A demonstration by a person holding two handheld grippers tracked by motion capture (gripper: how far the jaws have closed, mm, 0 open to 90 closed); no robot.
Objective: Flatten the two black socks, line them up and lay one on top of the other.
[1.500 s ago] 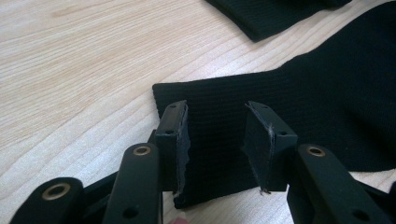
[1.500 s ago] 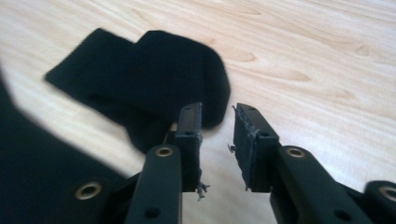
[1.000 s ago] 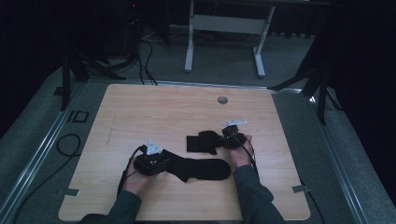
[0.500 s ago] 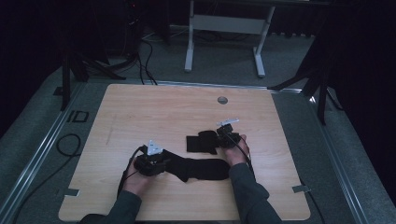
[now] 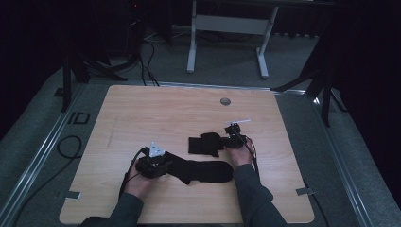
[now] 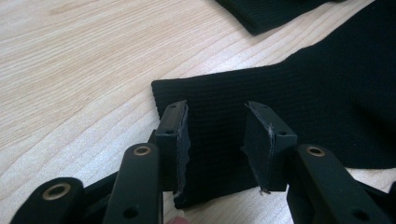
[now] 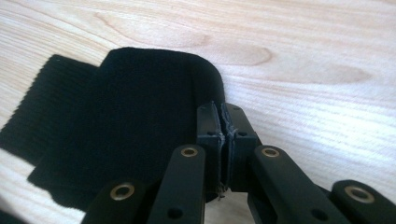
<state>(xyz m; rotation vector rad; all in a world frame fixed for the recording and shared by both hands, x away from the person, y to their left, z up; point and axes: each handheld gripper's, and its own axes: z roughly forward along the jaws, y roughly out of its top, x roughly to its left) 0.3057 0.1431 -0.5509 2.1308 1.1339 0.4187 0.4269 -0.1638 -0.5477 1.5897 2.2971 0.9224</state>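
Socks, 2 of them and both black, lie on the wooden table [image 5: 156,109] in the high view. The long sock [image 5: 203,171] stretches between the person's hands at the near edge; the folded sock [image 5: 204,144] sits just beyond it. Compared with 1 second ago, the right gripper [image 5: 230,140] has drawn slightly inward toward the folded sock, while the left gripper [image 5: 152,166] has held its place at the long sock's cuff end.

Left gripper view: the left gripper [image 6: 217,137] is parted wide, jaws straddling the cuff [image 6: 215,100] without pinching it.

Right gripper view: the right gripper [image 7: 223,123] is pressed closed at the folded sock's [image 7: 135,121] rounded edge; whether fabric is caught between the pads I cannot tell. This looks like tidying or pairing, with the left grasp not yet made.
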